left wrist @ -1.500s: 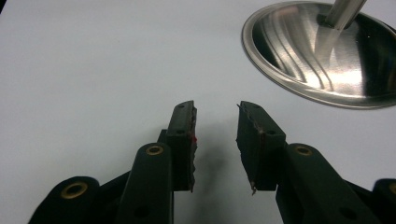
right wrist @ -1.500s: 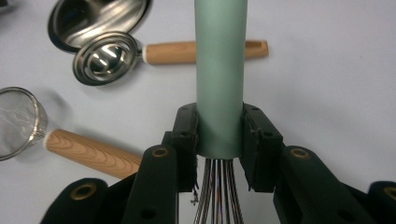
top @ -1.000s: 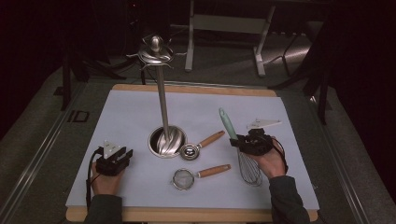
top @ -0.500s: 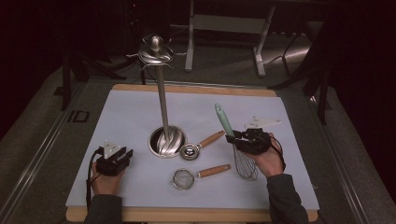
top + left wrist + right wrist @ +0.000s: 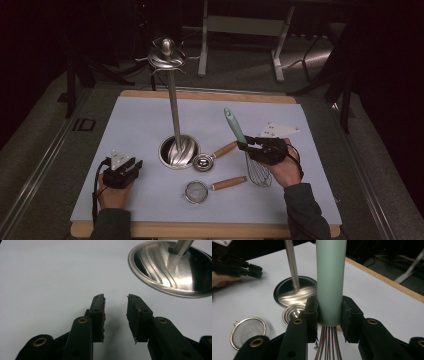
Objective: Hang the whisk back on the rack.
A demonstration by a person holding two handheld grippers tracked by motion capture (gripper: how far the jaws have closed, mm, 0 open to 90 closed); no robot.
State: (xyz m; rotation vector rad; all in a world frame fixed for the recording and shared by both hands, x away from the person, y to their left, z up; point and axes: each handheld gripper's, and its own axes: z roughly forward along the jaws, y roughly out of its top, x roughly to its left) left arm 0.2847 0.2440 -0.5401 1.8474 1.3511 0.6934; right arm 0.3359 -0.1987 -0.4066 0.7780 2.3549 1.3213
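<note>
Mint-green whisk (image 5: 243,146) handle clamped in right tool (image 5: 248,146), wires hanging toward bench (image 5: 150,125). Left tool (image 5: 115,315) released, empty, resting near steel stand (image 5: 176,145) base.

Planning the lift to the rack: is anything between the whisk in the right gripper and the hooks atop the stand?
Nothing visible. The right gripper clamps the whisk by its green handle, and the space up to the hooks looks free. The measuring cup and strainer lie lower, on the table.

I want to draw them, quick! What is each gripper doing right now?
Left gripper: open, nothing between its fingers, resting on the white mat.
Right gripper: shut on the whisk, gripping its green handle.
</note>
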